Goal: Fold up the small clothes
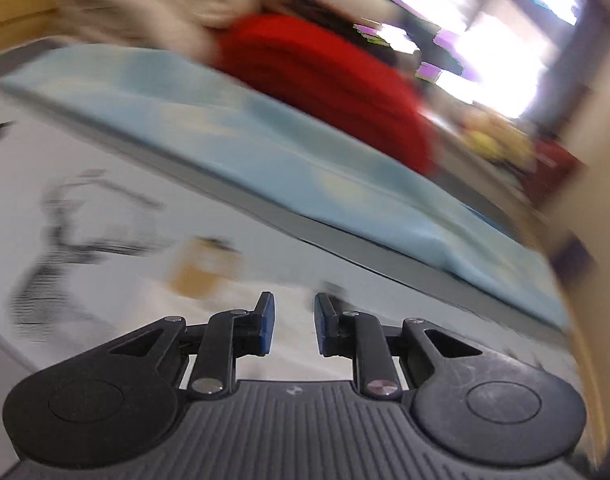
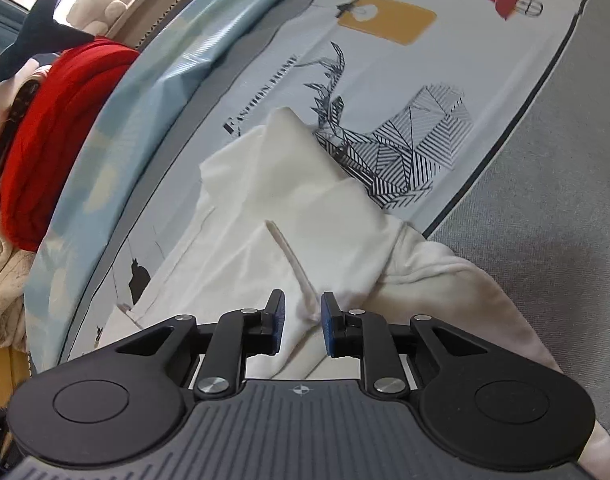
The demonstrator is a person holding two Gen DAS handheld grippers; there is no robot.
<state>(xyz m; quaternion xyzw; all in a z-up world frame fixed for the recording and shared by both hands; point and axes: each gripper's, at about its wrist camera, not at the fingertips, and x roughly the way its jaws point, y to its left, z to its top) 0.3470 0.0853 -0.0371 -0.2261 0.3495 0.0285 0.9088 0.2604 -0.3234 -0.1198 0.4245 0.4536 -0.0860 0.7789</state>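
Starting at the left: lying heaped at the far left edge in the right wrist view, a cream knit (image 2: 1, 280), with a red garment (image 2: 45, 152) piled above it and a dark shark plush (image 2: 37, 36) behind. Running alongside, a pale blue cloth (image 2: 153, 92) bordering the printed sheet (image 2: 385, 80) with its striped deer drawing. Lying crumpled on that sheet, near centre, the white garment (image 2: 297, 208), its thin drawstring (image 2: 293, 264) trailing between the blue pads. Hovering just over it, the right gripper (image 2: 303, 328), jaws standing apart, clamping nothing. Spreading to the right, grey fabric (image 2: 545, 200).

In the blurred left wrist view: left gripper (image 1: 293, 326) hanging over the printed sheet (image 1: 105, 184), jaws apart, gripping nothing; blue cloth (image 1: 265, 152) and red garment (image 1: 325, 80) lying beyond.
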